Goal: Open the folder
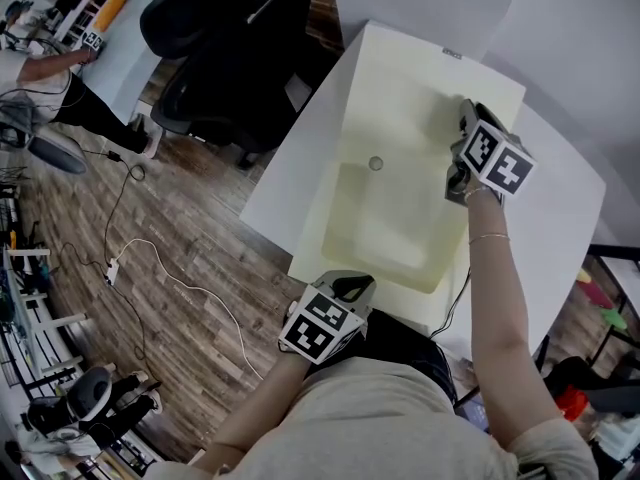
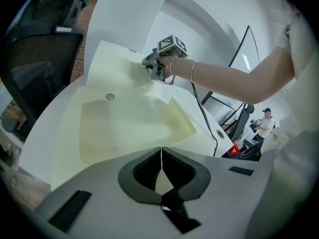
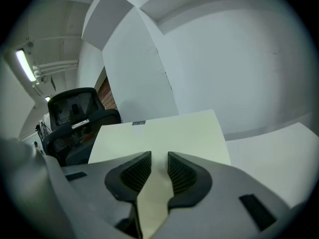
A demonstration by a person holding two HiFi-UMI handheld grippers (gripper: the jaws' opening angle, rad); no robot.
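Two grippers work a pale yellow folder (image 1: pixel 390 208) lying flat on the white table (image 1: pixel 560 198). Left gripper (image 2: pixel 161 156) sits at the folder's near edge, jaws closed together. Right gripper (image 3: pixel 159 166) is at the right edge of the far flap (image 1: pixel 420 68), jaws apart, with the pale sheet showing between them.

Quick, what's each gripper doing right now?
Left gripper: closed, empty, tips at the folder.
Right gripper: open, folder seen between its jaws, not gripped.

Grey grippers (image 1: pixel 355 286) (image 1: pixel 465 118), ribbed jaws, seemingly beige shirt (image 1: pixel 380 423).
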